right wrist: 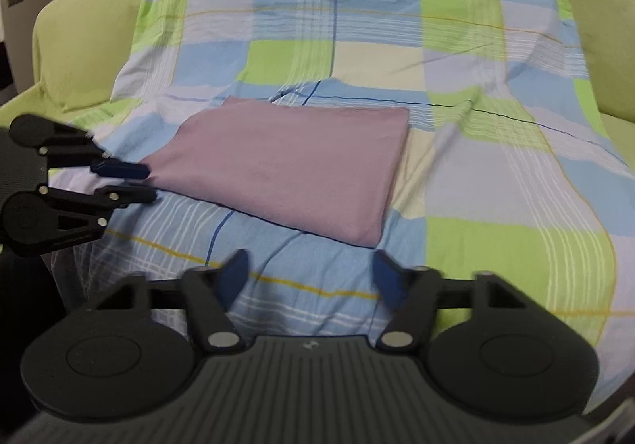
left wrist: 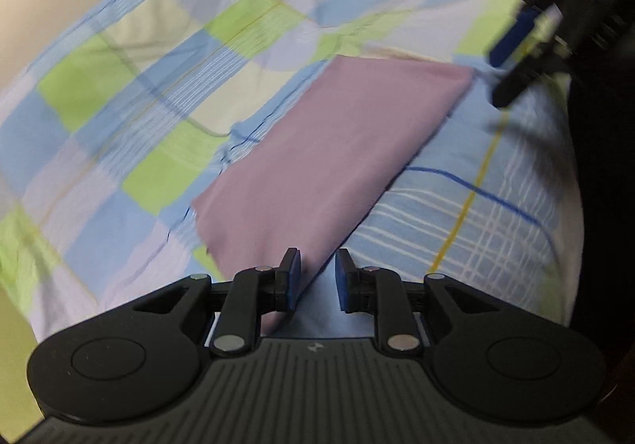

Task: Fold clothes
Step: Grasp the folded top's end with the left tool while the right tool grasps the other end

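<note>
So the pink garment (right wrist: 285,166) is folded down into a neat flat rectangle, smooth on top with barely a crease, edges pretty crisp and a slightly puffy fold along its near right corner. Looks like soft matte knit fabric, dusty mauve-pink. It's lying in the middle of a checked sheet (right wrist: 456,58), thin cotton-looking stuff in blocks of lime green, light blue, lavender and cream with fine white stripes and a few yellow and dark blue lines, a bit rumpled. That sheet is draped over a lime green sofa (right wrist: 91,58) with rounded padded arms.

The left gripper (right wrist: 125,182) comes in from the left, black plastic with blue pads, and its fingers are close together with a narrow gap. In its own wrist view the left gripper (left wrist: 316,277) has the garment's near corner right up against one blue pad, but I can't tell if it's really pinching the cloth or just touching it.

The right gripper (right wrist: 311,277) hovers near the sheet's front edge, fingers spread wide apart, holding nothing, just short of the garment's near edge.
</note>
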A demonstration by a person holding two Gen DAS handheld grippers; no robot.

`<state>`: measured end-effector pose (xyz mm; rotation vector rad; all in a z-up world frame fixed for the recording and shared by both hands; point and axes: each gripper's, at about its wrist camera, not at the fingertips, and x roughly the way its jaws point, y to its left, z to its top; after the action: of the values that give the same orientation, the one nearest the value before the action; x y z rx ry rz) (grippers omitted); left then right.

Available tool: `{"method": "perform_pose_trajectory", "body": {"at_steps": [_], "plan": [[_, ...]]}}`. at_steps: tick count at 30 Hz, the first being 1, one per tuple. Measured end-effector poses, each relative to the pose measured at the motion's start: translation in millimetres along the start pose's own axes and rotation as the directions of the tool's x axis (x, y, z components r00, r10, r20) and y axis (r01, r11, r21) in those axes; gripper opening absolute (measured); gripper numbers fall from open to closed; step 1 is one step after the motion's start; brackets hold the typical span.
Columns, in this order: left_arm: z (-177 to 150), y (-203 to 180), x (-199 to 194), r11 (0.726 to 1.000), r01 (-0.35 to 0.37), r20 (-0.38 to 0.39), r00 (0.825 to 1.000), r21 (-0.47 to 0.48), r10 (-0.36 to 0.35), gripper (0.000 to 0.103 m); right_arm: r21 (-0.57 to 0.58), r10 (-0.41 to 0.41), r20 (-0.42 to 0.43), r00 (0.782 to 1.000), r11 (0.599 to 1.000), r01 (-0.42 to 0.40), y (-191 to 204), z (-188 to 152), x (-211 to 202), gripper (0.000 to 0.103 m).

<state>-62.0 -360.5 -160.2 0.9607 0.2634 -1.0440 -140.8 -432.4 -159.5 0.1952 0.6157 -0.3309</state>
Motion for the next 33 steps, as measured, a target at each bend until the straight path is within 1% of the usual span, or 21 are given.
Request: {"method": "perform_pose_trajectory", "body": {"at_steps": [2,3,5,8,10,12,14,15,18,19,20,22,23,24,26,27,28,29,30,32,33], "plan": [[-1.1,-2.2,4.3,0.999,0.004,0.006,1.0,0.045,-0.004,0.025,-0.077,-0.011,-0.007,1.0,0.997,0.011,6.5,4.6,9.0,0.042],[-2.2,0.1,5.4,0.999,0.008,0.009,1.0,0.044,-0.008,0.025,-0.135,-0.015,-0.009,1.0,0.991,0.014,12.2,7.0,13.8,0.041],[-3.9,3.8,8.2,0.999,0.013,0.014,1.0,0.043,-0.014,0.026,-0.261,-0.028,-0.013,1.0,0.965,0.023,25.3,11.7,23.5,0.04],[-3.6,4.5,15.7,0.998,0.01,0.011,1.0,0.054,-0.01,0.027,-0.449,-0.05,-0.019,0.999,0.893,0.037,45.6,14.5,38.3,0.038],[-3.4,5.0,20.7,0.998,0.007,0.008,1.0,0.061,-0.008,0.027,-0.523,-0.053,-0.02,0.998,0.852,0.035,53.2,15.1,45.7,0.034],[-3.1,5.8,25.3,0.998,0.004,0.007,1.0,0.067,-0.004,0.027,-0.59,-0.055,-0.021,0.998,0.806,0.032,60.5,15.6,52.9,0.034],[-3.3,8.1,27.5,0.998,0.0,0.006,1.0,0.063,-0.001,0.027,-0.694,-0.065,-0.022,0.998,0.719,0.031,69.8,14.3,59.3,0.034],[-3.7,9.2,27.9,0.998,-0.003,0.004,1.0,0.061,0.003,0.028,-0.722,-0.066,-0.021,0.998,0.691,0.031,71.5,13.4,59.7,0.034],[-6.5,11.8,27.1,0.998,-0.015,0.0,1.0,0.053,0.015,0.028,-0.777,-0.08,-0.014,0.997,0.628,0.04,71.1,9.9,58.1,0.034],[-7.8,12.3,26.6,0.999,-0.018,-0.002,1.0,0.051,0.018,0.028,-0.794,-0.106,-0.008,0.994,0.605,0.058,64.8,8.7,57.3,0.034],[-9.0,12.8,26.1,0.999,-0.021,-0.003,1.0,0.049,0.021,0.028,-0.797,-0.113,-0.007,0.994,0.601,0.063,63.3,8.6,57.2,0.033],[-11.5,13.9,25.1,0.999,-0.027,-0.005,1.0,0.044,0.027,0.027,-0.798,-0.155,0.01,0.988,0.594,0.101,51.4,7.2,54.7,0.033],[-11.7,14.2,24.0,0.999,-0.029,-0.006,1.0,0.045,0.03,0.027,-0.8,-0.161,0.011,0.987,0.591,0.106,50.9,7.1,54.8,0.032],[-10.2,14.1,23.1,0.998,-0.03,-0.009,0.999,0.051,0.031,0.027,-0.809,-0.171,0.015,0.985,0.577,0.112,50.1,5.1,54.5,0.029],[-8.6,13.8,24.5,0.998,-0.027,-0.014,1.0,0.058,0.027,0.026,-0.829,-0.193,0.023,0.981,0.545,0.127,48.3,0.7,53.8,0.027],[-7.9,13.6,25.1,0.998,-0.024,-0.016,1.0,0.061,0.025,0.022,-0.842,-0.196,0.029,0.98,0.524,0.13,49.9,-2.3,53.7,0.025],[-7.3,13.4,25.8,0.998,-0.021,-0.019,1.0,0.064,0.022,0.017,-0.846,-0.196,0.031,0.98,0.518,0.13,50.4,-3.7,54.3,0.021],[-6.6,13.2,26.4,0.998,-0.018,-0.021,1.0,0.067,0.02,0.015,-0.847,-0.195,0.03,0.98,0.516,0.128,49.9,-4.8,53.9,0.018],[-6.2,13.3,26.7,0.998,-0.016,-0.023,1.0,0.068,0.017,0.008,-0.85,-0.193,0.027,0.981,0.513,0.124,48.9,-5.2,54.5,0.014],[-5.1,15.3,25.9,0.998,-0.012,-0.023,1.0,0.064,0.013,0.004,-0.858,-0.187,0.016,0.982,0.503,0.11,47.4,-7.4,58.6,0.009],[-3.2,17.3,24.5,0.998,-0.013,-0.019,1.0,0.058,0.014,0.004,-0.856,-0.184,0.013,0.983,0.506,0.106,46.4,-6.2,57.2,0.008]]}}
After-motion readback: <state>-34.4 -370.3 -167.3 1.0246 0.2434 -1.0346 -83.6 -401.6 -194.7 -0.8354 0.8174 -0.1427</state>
